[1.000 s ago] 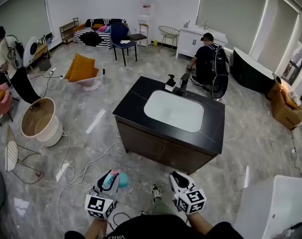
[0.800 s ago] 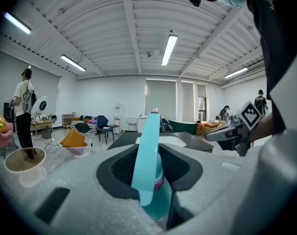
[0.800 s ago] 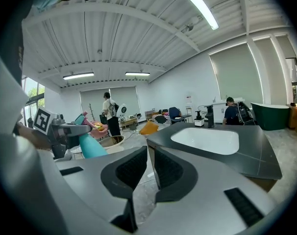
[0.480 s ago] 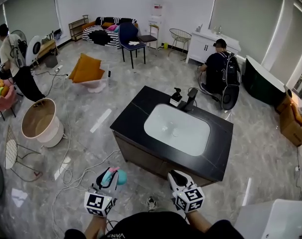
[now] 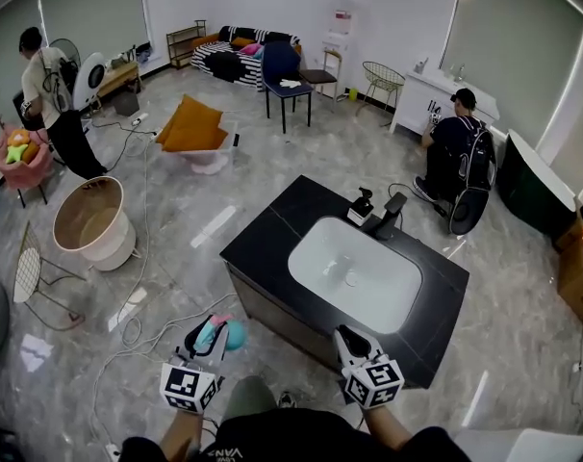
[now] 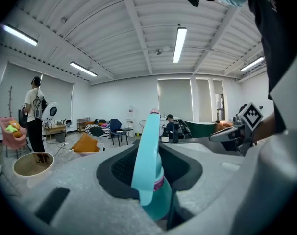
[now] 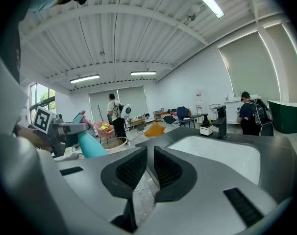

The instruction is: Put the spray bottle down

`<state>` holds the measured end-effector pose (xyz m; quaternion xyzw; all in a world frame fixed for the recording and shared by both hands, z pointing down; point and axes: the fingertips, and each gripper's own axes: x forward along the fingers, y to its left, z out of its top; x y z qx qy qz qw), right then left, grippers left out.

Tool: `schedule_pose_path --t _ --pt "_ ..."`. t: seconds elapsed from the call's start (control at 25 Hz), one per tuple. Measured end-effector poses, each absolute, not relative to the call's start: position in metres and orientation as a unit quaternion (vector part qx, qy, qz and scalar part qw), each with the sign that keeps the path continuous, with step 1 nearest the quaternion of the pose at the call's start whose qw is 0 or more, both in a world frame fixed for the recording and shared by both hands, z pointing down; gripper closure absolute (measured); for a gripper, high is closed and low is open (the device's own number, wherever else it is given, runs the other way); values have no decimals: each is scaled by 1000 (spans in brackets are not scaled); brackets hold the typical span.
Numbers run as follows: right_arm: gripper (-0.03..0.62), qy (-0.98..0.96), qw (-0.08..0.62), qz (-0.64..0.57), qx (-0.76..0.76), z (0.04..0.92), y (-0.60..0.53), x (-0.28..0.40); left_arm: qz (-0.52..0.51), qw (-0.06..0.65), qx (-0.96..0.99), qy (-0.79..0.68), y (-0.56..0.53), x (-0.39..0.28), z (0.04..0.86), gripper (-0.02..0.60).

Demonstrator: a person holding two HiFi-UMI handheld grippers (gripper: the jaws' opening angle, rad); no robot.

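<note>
A teal spray bottle (image 5: 221, 334) with a pink tip is held in my left gripper (image 5: 207, 340), low in the head view, over the floor just left of the black counter (image 5: 263, 231). In the left gripper view the bottle (image 6: 151, 175) stands upright between the dark pads, which press on its neck. My right gripper (image 5: 348, 340) hovers at the counter's near edge. Its jaws (image 7: 150, 168) stand almost together with nothing between them. A white sink basin (image 5: 354, 272) is set into the countertop.
A black faucet (image 5: 392, 210) and a soap dispenser (image 5: 361, 205) stand at the basin's far rim. White cables (image 5: 142, 316) lie on the floor to the left, near a round tub (image 5: 91, 221). One person (image 5: 56, 94) stands at the far left, another (image 5: 460, 152) crouches at the back right.
Both grippers have come closer to the counter, which now lies nearer and more to the right in the head view. The bottle stays in the left gripper.
</note>
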<state>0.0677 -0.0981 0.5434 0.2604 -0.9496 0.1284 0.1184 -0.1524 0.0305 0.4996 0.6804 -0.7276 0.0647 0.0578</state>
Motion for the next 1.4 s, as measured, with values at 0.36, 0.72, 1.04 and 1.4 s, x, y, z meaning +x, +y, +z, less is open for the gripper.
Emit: schedule_pose_path --t 0.36,0.72,1.04,1.4 --pt "557 -946 124 136 267 552 -134 44 63 57 681 -728 -21 -190 506 457" --pt "557 -929 124 146 317 554 -184 9 68 48 730 -678 -114 -226 506 457" --pt "557 -911 119 161 360 554 -220 -21 82 35 768 -634 -194 -256 507 459" --pt "557 -886 112 174 415 558 -243 -36 86 15 818 -569 -277 -265 510 459"
